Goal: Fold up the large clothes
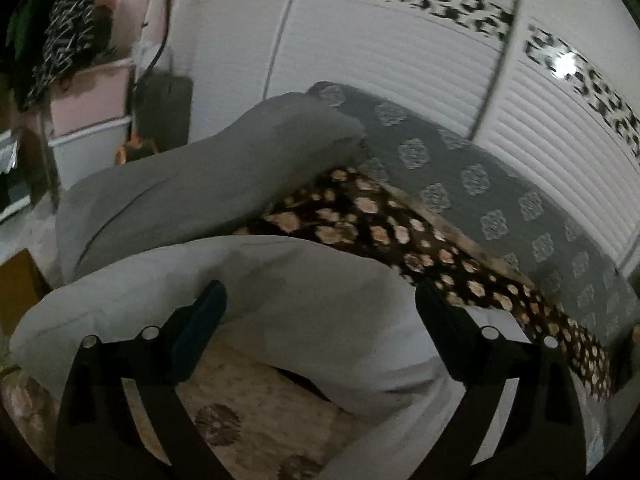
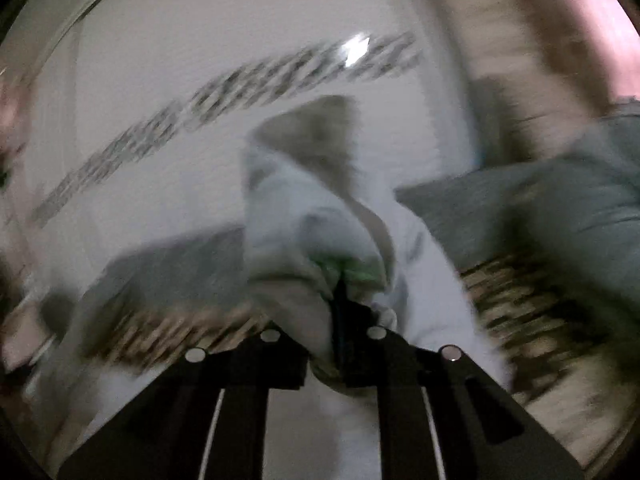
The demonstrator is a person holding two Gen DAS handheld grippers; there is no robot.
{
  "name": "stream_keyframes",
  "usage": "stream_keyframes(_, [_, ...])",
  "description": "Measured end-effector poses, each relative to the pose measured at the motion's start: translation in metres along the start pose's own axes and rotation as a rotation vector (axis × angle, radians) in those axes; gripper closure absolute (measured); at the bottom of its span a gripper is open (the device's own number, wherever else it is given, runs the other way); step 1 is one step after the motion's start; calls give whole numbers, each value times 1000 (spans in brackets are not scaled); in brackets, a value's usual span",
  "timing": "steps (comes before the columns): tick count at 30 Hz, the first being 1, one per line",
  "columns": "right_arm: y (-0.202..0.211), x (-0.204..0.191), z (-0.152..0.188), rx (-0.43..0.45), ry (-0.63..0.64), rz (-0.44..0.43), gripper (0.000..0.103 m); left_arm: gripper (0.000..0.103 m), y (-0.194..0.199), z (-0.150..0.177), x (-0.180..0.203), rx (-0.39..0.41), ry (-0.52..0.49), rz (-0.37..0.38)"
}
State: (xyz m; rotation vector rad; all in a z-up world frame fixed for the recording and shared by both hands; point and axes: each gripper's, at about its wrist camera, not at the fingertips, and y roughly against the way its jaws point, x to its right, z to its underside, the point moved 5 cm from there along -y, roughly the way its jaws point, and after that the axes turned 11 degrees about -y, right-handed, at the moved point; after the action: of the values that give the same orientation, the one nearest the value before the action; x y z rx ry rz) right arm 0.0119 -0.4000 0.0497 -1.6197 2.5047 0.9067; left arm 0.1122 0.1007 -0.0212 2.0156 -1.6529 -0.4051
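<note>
Left gripper [image 1: 320, 312] spread above white garment [image 1: 304, 280]; right gripper [image 2: 340, 300] pinching its bunched edge.

Blur and cut-offs
Right wrist view smeared; white garment [image 2: 320, 208] hides the fingers' tips. Left view's patterned blanket [image 1: 400, 232] lies partly covered.

My left gripper [image 1: 320, 312] hangs over the garment [image 1: 280, 280] spread on the blanket [image 1: 400, 232]; a cushion [image 1: 200, 184] lies behind it, the sofa back [image 1: 480, 184] right, the wardrobe [image 1: 400, 60] beyond
</note>
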Motion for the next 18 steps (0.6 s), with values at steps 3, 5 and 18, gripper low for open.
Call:
stream_keyframes(3, [-42, -48, 68, -169, 111, -12, 90, 8, 2, 4, 16, -11, -37, 36])
stream_keyframes(5, [-62, -74, 124, -304, 244, 8, 90, 8, 2, 9, 26, -30, -41, 66])
stream_keyframes(18, [-52, -104, 190, -474, 657, 155, 84, 3, 9, 83, 147, -146, -339, 264])
